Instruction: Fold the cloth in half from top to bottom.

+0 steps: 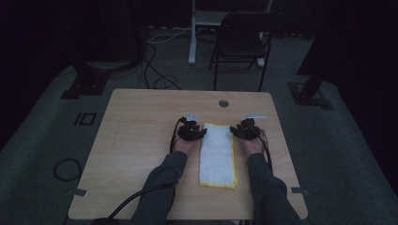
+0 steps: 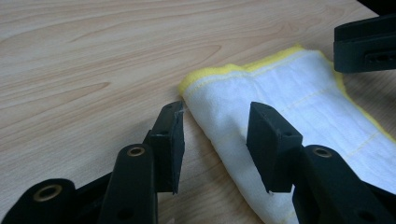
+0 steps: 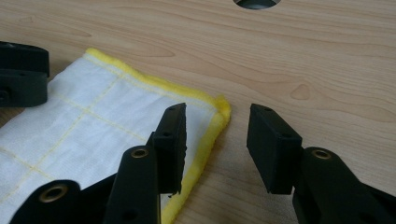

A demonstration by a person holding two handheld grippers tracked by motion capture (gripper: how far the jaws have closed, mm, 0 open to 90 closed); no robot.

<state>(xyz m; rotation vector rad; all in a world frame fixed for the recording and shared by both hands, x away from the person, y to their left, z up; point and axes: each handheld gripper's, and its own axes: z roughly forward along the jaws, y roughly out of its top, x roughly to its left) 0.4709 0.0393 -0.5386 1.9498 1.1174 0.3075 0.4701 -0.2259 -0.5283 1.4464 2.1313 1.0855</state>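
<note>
Between the two hand-held grippers, on the light wooden desk [image 1: 141, 140], lies a folded white cloth with a yellow hem [image 1: 217, 154], its long side running away from the person. From the high view, the left hand-held gripper [image 1: 190, 130] sits just beside the cloth's far left corner and the right hand-held gripper [image 1: 245, 128] just beside its far right corner, with both grey-sleeved forearms flanking the cloth. That view also takes in a black folding chair [image 1: 241, 40] and loose cables on the carpet beyond the desk.

The left gripper view brings up what the high view leaves too small: the left hand-held gripper [image 2: 215, 135] stands wide open, one jaw over bare wood, the other over the cloth [image 2: 299, 93], so the folded corner lies in the gap, gripped by neither pad. The other hand-held gripper shows as a black block at that view's upper right.

The right gripper view shows the right hand-held gripper [image 3: 217, 137] likewise wide open and holding nothing, the yellow corner of the cloth [image 3: 93, 112] just inside the near jaw, and a round cable hole [image 3: 258, 3] in the desk ahead.
</note>
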